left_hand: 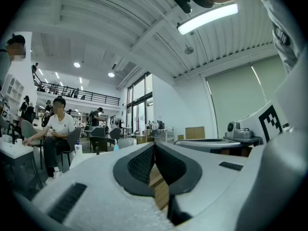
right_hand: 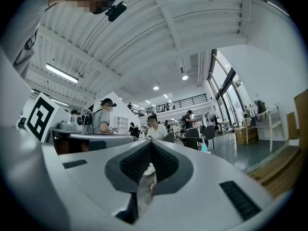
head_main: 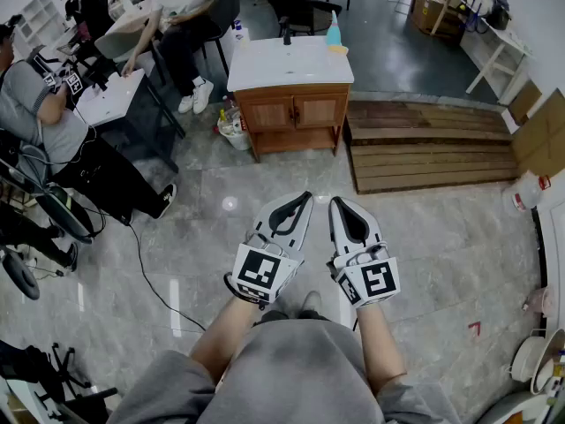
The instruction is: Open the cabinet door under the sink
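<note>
Wooden cabinet [head_main: 294, 113] is standing well beyond the left gripper [head_main: 303, 200] and right gripper [head_main: 338, 203], both hovering with jaws closed, empty.

Sink cabinet [head_main: 295, 113]: reddish-brown wood, white countertop [head_main: 282, 60]. Bottle [head_main: 335, 32] on top: pale turquoise, orange base. Left gripper [head_main: 303, 200] and right gripper [head_main: 337, 203]: white shells, black pads [left_hand: 139, 165] in fine mesh pattern. Marker cubes [head_main: 265, 272]: black squares on white. Floor [head_main: 221, 237]: glossy grey tile. Platform [head_main: 424, 153]: brown planks. Shorts [head_main: 291, 369]: grey.
</note>
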Motion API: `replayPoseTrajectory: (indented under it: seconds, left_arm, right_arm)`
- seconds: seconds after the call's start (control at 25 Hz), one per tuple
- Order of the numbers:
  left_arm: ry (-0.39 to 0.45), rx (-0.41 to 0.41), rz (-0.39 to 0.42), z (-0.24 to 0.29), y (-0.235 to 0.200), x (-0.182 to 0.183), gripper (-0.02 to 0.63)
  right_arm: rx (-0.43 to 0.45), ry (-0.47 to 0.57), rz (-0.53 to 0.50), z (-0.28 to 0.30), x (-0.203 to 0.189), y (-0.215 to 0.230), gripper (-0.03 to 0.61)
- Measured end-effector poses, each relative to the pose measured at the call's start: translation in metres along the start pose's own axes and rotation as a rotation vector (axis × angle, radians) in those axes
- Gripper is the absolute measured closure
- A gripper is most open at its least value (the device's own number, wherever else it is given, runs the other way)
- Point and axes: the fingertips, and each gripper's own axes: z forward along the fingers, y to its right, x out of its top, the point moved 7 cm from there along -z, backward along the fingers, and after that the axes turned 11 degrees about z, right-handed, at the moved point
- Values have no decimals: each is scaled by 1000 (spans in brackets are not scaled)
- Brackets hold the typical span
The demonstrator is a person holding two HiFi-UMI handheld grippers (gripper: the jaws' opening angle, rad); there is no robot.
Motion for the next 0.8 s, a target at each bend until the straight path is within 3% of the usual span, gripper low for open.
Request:
replayPoseTrajectory:
  seconds: [0.8]
  left_arm:
    - [-51, 24, -38, 19, -3, -23, 603]
  right_arm:
    - [33, -13, 36, 10, -7, 23, 569]
